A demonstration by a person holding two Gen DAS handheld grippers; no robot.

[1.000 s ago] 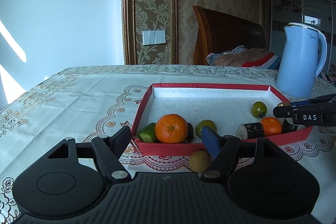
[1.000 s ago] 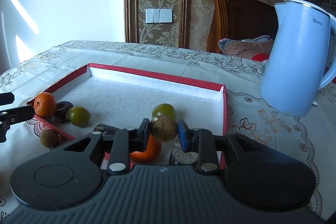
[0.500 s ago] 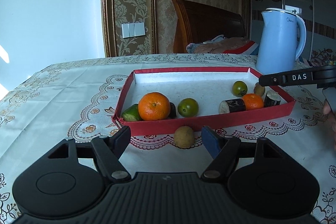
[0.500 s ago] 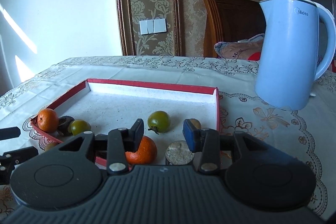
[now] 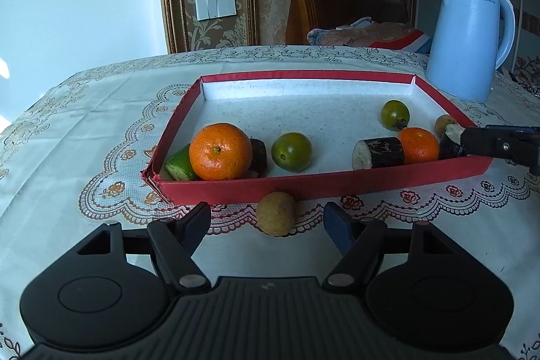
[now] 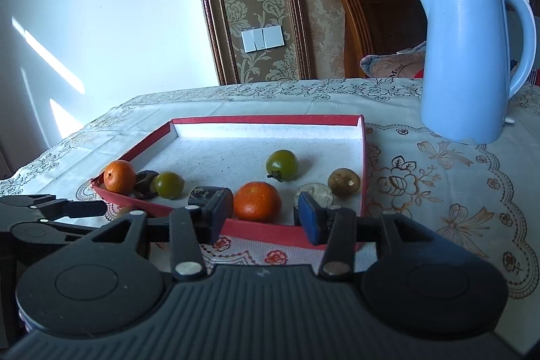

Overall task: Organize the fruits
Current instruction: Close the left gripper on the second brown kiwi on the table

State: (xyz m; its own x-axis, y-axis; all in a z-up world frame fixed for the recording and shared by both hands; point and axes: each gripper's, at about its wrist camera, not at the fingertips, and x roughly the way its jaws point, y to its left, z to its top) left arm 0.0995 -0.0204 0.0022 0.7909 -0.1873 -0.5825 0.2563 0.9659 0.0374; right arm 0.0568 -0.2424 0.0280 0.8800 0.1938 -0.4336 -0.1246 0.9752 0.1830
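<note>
Most fruit already sits in your tray (image 5: 337, 183). One brown fruit (image 5: 276, 213) is left on the cloth, touching its front wall. Your left gripper (image 5: 266, 221) is wide before it; your right gripper (image 6: 261, 215) is opening, empty.

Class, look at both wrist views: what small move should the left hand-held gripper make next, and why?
Probably ease the left hand-held gripper forward around the brown fruit. It lies on the tablecloth outside the red tray, ahead of the open, empty jaws.
</note>
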